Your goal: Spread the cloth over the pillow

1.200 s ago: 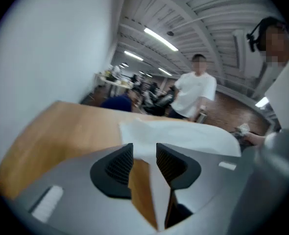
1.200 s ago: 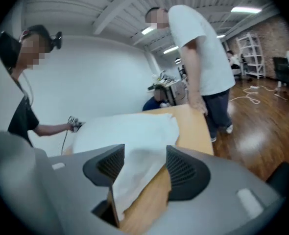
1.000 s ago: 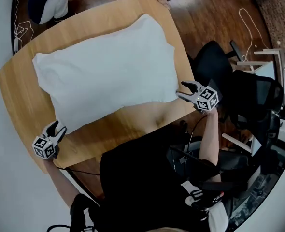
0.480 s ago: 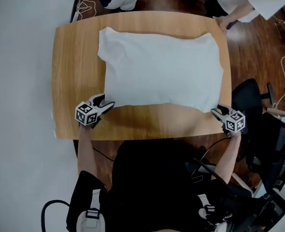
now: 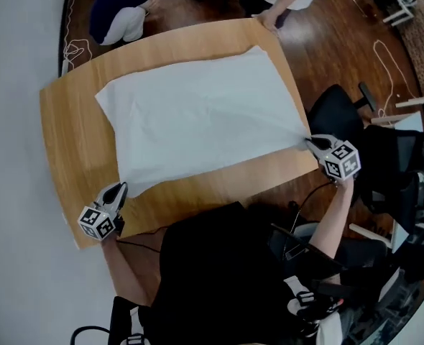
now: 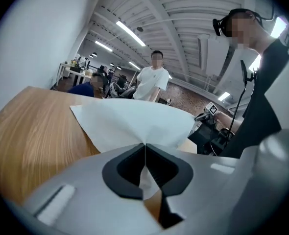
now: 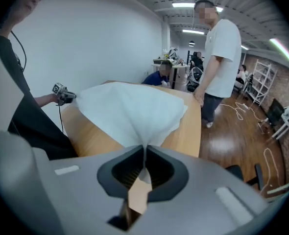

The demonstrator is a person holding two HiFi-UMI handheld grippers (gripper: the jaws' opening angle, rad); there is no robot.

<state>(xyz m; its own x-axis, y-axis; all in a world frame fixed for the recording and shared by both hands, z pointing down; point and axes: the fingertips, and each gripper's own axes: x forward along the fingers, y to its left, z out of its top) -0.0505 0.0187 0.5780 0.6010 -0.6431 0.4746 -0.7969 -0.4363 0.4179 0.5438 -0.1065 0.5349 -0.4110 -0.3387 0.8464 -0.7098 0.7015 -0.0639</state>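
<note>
Both jaws have just closed on corners of the cloth (image 5: 197,113): left gripper (image 5: 119,187) at seven o'clock, right gripper (image 5: 310,141) at three. The cloth (creased toward each grip) lies across the table's (image 5: 68,149) middle.

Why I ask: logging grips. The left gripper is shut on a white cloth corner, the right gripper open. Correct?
No. The right gripper is not open: the right gripper view shows its jaws, just closed, shut on another corner of the white cloth. The left gripper, also just closed, is shut on its corner.
</note>
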